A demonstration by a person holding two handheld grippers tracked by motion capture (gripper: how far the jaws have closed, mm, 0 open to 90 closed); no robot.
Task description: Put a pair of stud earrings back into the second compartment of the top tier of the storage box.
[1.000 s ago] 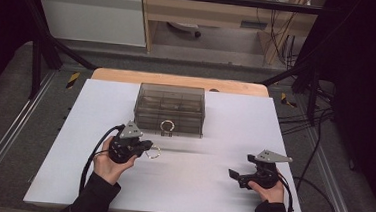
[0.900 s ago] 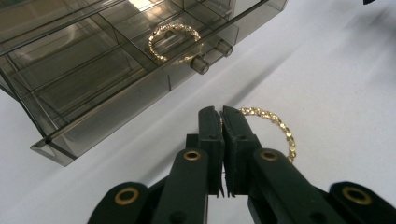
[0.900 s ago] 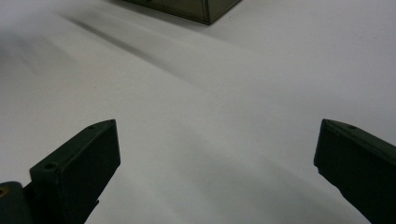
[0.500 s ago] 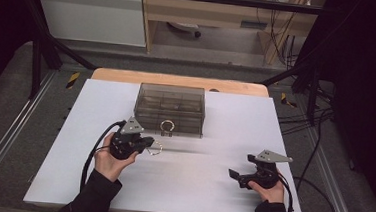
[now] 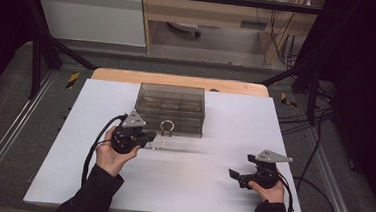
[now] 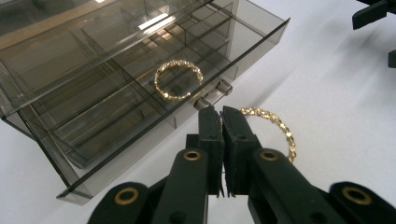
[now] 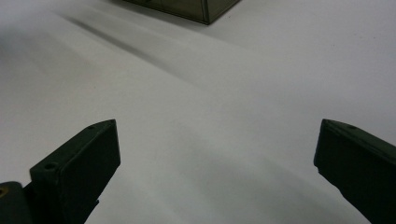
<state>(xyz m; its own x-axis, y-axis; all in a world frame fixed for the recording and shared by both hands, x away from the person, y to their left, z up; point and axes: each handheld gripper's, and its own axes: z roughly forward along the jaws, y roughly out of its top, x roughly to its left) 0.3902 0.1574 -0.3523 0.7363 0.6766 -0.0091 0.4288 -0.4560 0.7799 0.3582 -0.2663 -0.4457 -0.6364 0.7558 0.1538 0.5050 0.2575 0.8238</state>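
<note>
My left gripper (image 5: 147, 139) (image 6: 222, 116) is shut on a gold beaded bracelet (image 5: 159, 143) (image 6: 279, 127). It pinches one side of the ring, and the rest loops out to the right of the jaws, low over the white table. It is just in front of the latch of a smoky clear compartment box (image 5: 169, 109) (image 6: 93, 79). A second gold bracelet (image 5: 167, 127) (image 6: 179, 80) rests at the box's front middle; whether it lies on the lid or inside I cannot tell. My right gripper (image 5: 236, 175) (image 7: 215, 154) stands open over bare table at the near right.
The white tabletop (image 5: 213, 153) extends on all sides of the box. A wooden edge (image 5: 178, 80) runs behind the box. Cables trail from both grippers, and metal frame rails border the table on the left and right.
My left gripper has moved a little away from me, toward the box front, carrying the bracelet with it. The right gripper has stayed still.
</note>
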